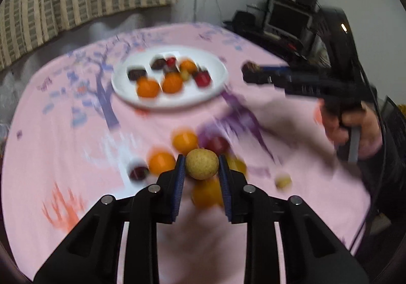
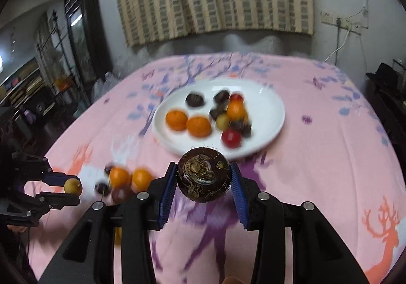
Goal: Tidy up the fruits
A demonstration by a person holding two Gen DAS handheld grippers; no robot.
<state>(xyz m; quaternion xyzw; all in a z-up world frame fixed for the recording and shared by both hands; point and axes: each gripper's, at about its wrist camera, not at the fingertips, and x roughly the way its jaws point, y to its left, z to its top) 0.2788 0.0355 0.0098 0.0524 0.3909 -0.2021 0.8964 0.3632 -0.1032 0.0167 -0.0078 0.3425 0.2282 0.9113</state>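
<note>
- Carrying was the step in hand: your left claw (image 1: 201,166) was clamped on a small tan round fruit (image 1: 202,163), held above the loose pile of oranges (image 1: 162,162) and dark fruits on the pink desk (image 1: 63,157).
- Your right claw (image 2: 203,177) was clamped on a dark brown, fibrous round fruit (image 2: 203,174), raised just short of the near rim of the white plate (image 2: 269,129).
- Already on the plate lay oranges, red fruits, a pale one and several dark pieces; the blur hid what kind the dark ones were.
- Several fruits remained off the plate, so the task appeared about midway.
- The next move, by judgement, called for bringing each claw over a bare part of the plate, lowering it close, then parting the jaws gently, since round fruits could roll off the rim.
</note>
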